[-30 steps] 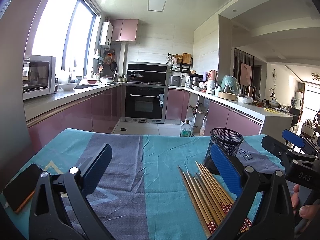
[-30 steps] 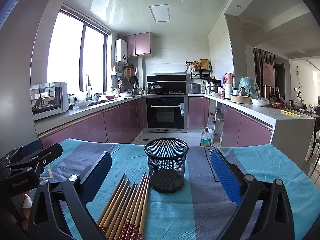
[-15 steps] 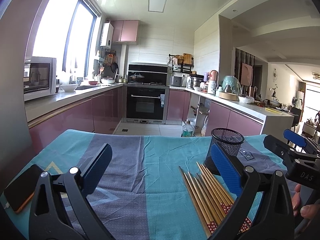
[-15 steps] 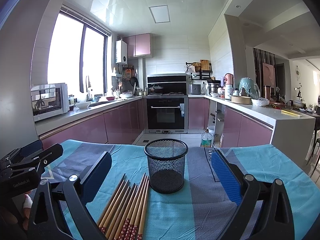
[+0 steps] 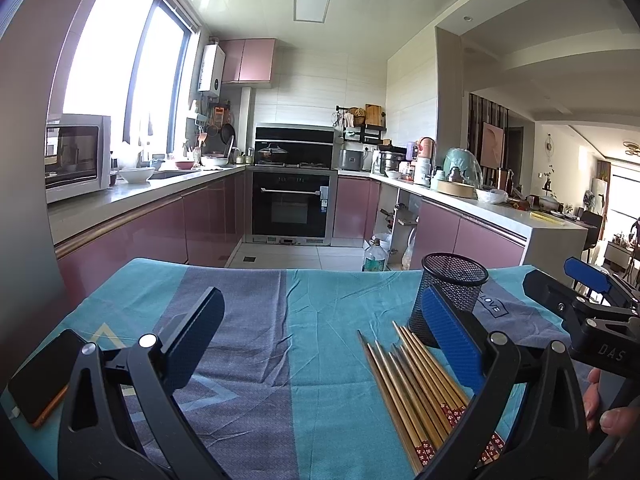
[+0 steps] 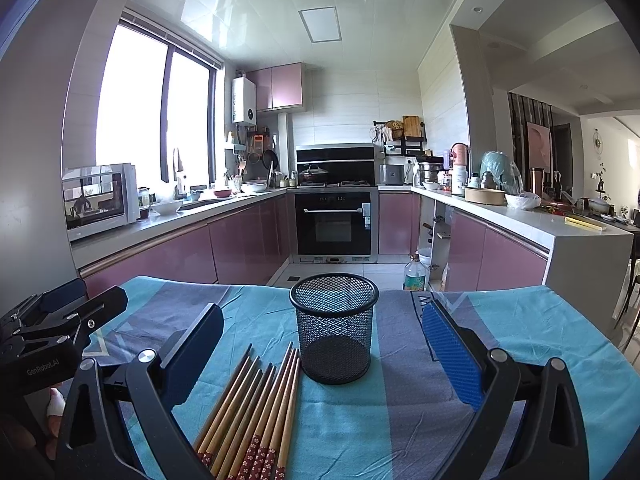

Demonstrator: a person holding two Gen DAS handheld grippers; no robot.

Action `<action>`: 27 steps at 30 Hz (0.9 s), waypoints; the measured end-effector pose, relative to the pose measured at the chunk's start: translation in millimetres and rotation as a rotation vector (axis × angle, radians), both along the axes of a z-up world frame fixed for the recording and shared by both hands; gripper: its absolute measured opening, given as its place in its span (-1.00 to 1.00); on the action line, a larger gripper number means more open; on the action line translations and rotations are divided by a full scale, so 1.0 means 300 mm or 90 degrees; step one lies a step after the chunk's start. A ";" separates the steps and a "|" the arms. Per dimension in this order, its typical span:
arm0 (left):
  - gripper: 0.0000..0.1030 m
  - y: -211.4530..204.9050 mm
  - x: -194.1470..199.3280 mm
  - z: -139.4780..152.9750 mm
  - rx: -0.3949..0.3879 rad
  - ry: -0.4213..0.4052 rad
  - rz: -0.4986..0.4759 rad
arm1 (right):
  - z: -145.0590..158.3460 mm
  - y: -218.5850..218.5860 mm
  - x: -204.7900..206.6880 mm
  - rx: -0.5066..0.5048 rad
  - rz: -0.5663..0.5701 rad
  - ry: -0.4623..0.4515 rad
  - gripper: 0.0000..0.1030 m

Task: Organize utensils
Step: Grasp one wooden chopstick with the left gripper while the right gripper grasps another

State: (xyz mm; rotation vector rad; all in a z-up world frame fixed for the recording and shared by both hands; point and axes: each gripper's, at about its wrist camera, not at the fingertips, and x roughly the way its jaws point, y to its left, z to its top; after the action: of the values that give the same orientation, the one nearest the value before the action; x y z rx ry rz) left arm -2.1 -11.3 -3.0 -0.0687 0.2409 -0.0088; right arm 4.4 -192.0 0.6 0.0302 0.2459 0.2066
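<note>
Several wooden chopsticks (image 6: 256,408) with red patterned ends lie side by side on the teal and grey tablecloth (image 6: 400,432), just left of an upright black mesh cup (image 6: 334,328), which looks empty. In the left wrist view the chopsticks (image 5: 416,392) and the cup (image 5: 452,292) sit to the right. My left gripper (image 5: 320,340) is open and empty above the cloth, left of the chopsticks. My right gripper (image 6: 324,348) is open and empty, its jaws standing either side of the cup and chopsticks, nearer to me.
A dark phone (image 5: 40,376) lies at the table's left edge. The cloth-covered table (image 5: 256,292) ends ahead at a kitchen floor. Pink cabinets, an oven (image 6: 334,224) and counters stand beyond. A bottle (image 6: 414,274) stands on the floor.
Both views have shifted very slightly; the grippers stay open and the chopsticks and cup have not moved.
</note>
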 end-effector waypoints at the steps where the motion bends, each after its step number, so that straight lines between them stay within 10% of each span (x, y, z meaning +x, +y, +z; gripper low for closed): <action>1: 0.89 0.001 0.001 -0.002 0.001 0.001 -0.001 | -0.002 0.000 0.001 0.000 0.001 0.000 0.87; 16: 0.89 -0.017 0.083 -0.050 0.027 0.105 -0.058 | -0.090 0.013 0.116 -0.049 0.050 0.151 0.85; 27: 0.68 -0.105 0.230 -0.170 0.111 0.266 -0.131 | -0.245 0.070 0.234 -0.103 0.107 0.341 -0.05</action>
State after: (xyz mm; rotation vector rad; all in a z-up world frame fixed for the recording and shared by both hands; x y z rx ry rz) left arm 67.0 -42.7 -54.1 0.1308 0.6643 -0.1796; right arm 74.6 -171.1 -73.0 -0.0976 0.7995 0.3432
